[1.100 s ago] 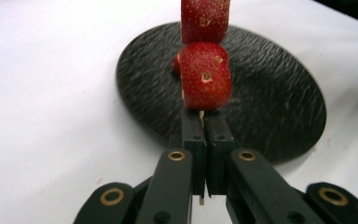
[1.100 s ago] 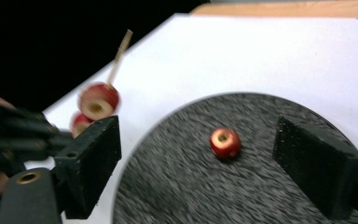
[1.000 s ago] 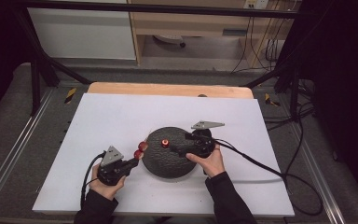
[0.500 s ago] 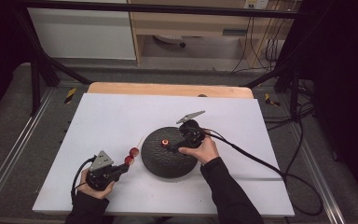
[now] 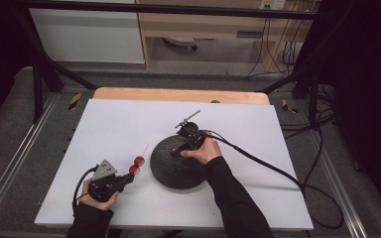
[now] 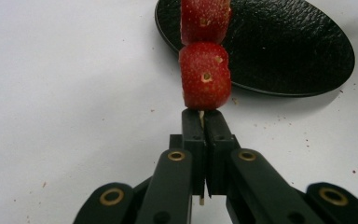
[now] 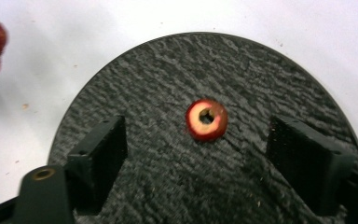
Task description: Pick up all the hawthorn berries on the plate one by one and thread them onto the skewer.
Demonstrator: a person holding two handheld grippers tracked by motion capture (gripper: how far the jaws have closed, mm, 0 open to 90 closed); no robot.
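Observation:
My left gripper (image 5: 128,176) (image 6: 204,116), near the table's front left, is shut on a thin wooden skewer (image 5: 144,150) (image 6: 201,113). Two strawberry pieces (image 5: 137,165) (image 6: 205,74) are threaded on it just past the fingertips, left of a black textured plate (image 5: 176,171) (image 6: 284,46) (image 7: 168,79). My right gripper (image 5: 175,153) (image 7: 200,150) hangs over that plate, pointing down. Its jaws have just been closing but stand wide apart. A strawberry slice (image 7: 195,126) with a hole through it lies on the plate between the pads, which do not touch it.
The plate sits on a white board (image 5: 119,119) over a wooden table (image 5: 178,94). The right gripper's thick cable (image 5: 263,161) runs off to the right. Metal rails (image 5: 10,163) flank the board. Small juice specks (image 6: 307,140) dot the surface near the plate.
The left gripper has drawn the skewer with its strawberries leftwards, away from the plate's edge. The right gripper has shifted over the plate and tipped, its grey top plate now standing up behind it.

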